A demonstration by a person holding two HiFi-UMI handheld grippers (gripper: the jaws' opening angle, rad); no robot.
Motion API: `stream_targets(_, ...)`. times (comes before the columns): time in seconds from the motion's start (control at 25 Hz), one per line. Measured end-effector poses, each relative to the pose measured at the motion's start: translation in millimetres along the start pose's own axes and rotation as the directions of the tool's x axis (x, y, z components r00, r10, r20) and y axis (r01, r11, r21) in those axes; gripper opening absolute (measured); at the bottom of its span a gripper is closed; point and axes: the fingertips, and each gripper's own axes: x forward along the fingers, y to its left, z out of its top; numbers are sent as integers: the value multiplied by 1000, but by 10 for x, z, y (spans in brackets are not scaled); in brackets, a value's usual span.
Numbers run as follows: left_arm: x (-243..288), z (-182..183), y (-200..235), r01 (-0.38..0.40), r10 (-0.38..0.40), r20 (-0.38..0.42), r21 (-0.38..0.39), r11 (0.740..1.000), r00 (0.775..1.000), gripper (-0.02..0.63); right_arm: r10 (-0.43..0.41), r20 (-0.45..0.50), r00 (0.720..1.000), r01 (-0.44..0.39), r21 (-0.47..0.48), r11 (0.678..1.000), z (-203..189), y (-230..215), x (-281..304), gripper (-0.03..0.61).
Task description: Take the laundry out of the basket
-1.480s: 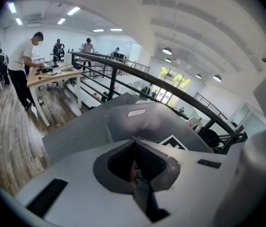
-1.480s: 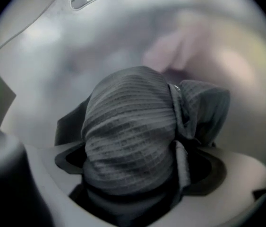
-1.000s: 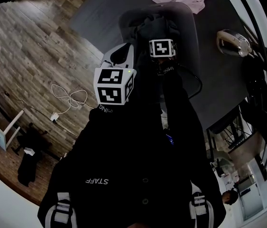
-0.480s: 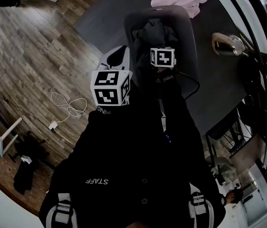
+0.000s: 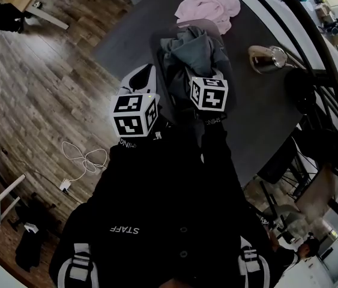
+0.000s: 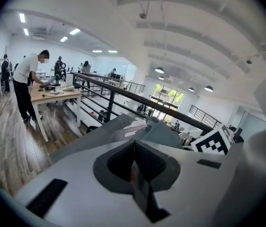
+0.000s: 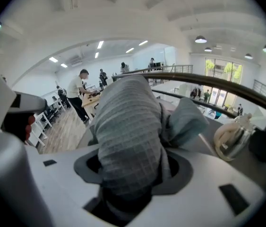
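1. Since a second ago, the grey garment [image 5: 190, 50] has risen from low in the basket [image 5: 158, 56] to a tall bunch standing above its rim, and my head view has swung to take in more of the table [image 5: 126, 35]
2. My right gripper [image 5: 206, 87] has its jaws clamped on that garment; in the right gripper view the waffle-textured cloth [image 7: 128, 126] fills the gap between the pads and spills forward over them
3. I cannot tell whether the garment's lower end has cleared the basket; it hangs directly over it
4. My left gripper [image 5: 140, 86] sits just beside the basket's left wall, and in the left gripper view its jaws [image 6: 133, 169] meet in a closed line with nothing between them
5. A pink garment [image 5: 208, 8] lies on the table beyond the basket, apart from the grey one
6. A glass jug [image 5: 268, 57] stands on the table to the right of the basket
7. On the wooden floor to my left lies a white cable [image 5: 84, 161]
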Motion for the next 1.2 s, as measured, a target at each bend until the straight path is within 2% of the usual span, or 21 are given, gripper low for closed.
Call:
stream_targets(0.2,-137,248,-105,29,-30,81,19,999,996,2,-27,211,977,28,0,1000,465,50,-595,258)
stream_targets(0.48,-363,468,-289,44,-54,169,63,997,984,2,-65,397,916,72,-4,997,884,114,-1298,263)
stream_targets(0.64,-486,549,-396,45,-62,198,90,995,978,2,-75,471,879,78,13,997,1057,129,-1620,268)
stream_targets(0.96,-766,845,-578,48,-86,286,138,989,954,2,-80,611,787,94,9,996,1330,181,-2190,270)
stream_targets(1.2,-832,921,-684,64,-111,307,159,985,945,2,-83,657,749,122,-13,993,1419,241,-2453,275)
